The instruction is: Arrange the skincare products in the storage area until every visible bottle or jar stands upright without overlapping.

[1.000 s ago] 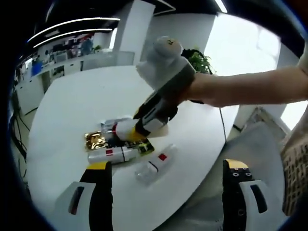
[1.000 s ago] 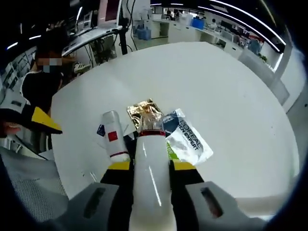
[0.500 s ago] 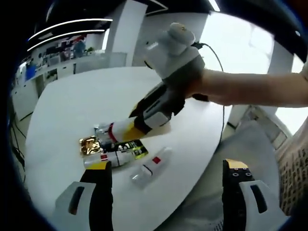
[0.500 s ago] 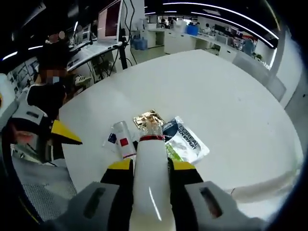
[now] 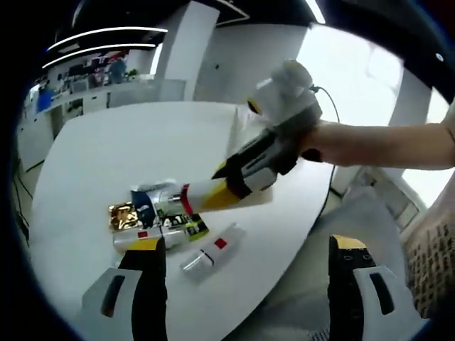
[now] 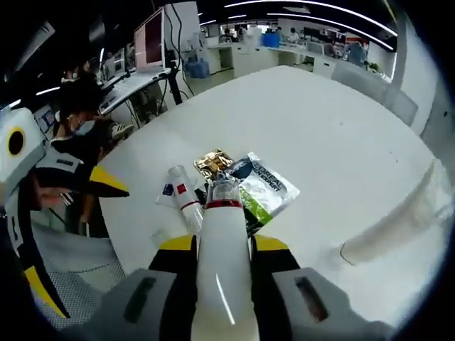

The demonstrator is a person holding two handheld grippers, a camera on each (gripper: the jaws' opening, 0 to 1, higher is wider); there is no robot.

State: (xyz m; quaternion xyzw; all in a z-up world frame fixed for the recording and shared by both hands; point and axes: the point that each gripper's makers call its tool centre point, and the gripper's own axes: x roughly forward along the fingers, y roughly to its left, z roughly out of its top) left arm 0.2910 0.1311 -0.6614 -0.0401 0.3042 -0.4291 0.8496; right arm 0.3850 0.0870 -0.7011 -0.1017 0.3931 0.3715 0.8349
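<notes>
1. The right gripper [image 6: 222,245] clamps a white bottle [image 6: 222,263], held off the table [image 6: 341,128] above the gold sachet [image 6: 213,160].
2. The left gripper [image 5: 242,263] gapes empty; its view shows a clear bottle [image 5: 207,253] lying near that sachet [image 5: 122,216].

Carried black fingers [image 5: 146,284] tipped with yellow pads on the left gripper [image 5: 247,245], each backed by a grey-white shell with a dark oval slot. Repeated that build on the right gripper [image 6: 222,244]: yellow tips, black inner faces, pale grey slotted shells. Seen above the tabletop [image 5: 85,163], bore a bulky white-grey housing behind the black-and-yellow fingers, with a thin dark cable trailing from its rear. Ended in a bare forearm [image 5: 384,145]. Wore a pale, textured woven garment [image 5: 435,249] beyond the tabletop's near edge.
</notes>
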